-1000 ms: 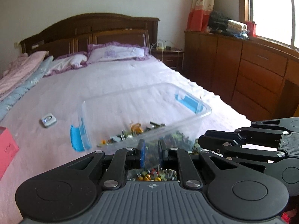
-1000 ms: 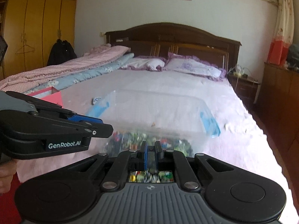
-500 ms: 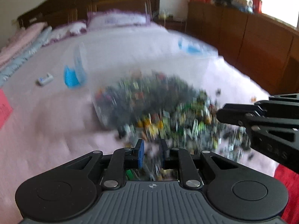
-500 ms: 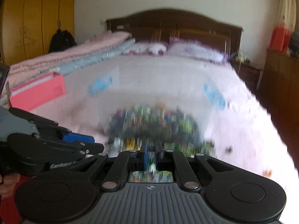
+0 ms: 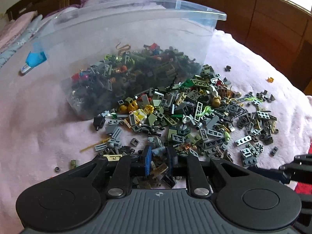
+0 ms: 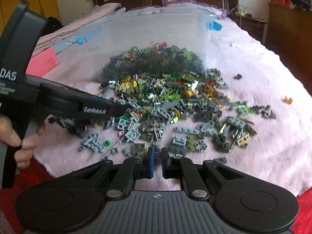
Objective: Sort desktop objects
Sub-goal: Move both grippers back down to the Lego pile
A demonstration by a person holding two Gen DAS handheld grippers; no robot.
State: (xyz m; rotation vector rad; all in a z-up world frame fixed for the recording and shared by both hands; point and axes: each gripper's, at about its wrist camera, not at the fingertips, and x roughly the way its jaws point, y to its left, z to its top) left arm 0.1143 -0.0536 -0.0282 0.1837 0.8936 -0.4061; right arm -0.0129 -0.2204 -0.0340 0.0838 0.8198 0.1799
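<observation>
A clear plastic bin (image 5: 136, 29) (image 6: 146, 29) lies tipped on the pink blanket. A big pile of small toy bricks (image 5: 195, 113) (image 6: 165, 101) spills from it toward me, part of it still under the bin's wall. My left gripper (image 5: 159, 152) (image 6: 124, 107) hangs low over the pile's near edge with a narrow gap between its fingers; loose bricks show through the gap and none looks pinched. My right gripper (image 6: 158, 152) (image 5: 253, 169) is shut and empty just short of the bricks, to the right of the left one.
A hand (image 6: 19, 138) holds the left gripper's handle. A pink box (image 6: 44, 62) lies at the left and a small white device (image 5: 26, 69) by the bin's blue latch (image 5: 35, 58). Stray pieces (image 5: 227, 68) (image 6: 288, 100) lie at the right. Wooden cabinets (image 5: 263, 19) line the right side.
Both grippers have dropped and tilted down toward the bed. The bin, upright with bricks inside a second ago, now lies tipped, and the bricks have spilled onto the blanket.
</observation>
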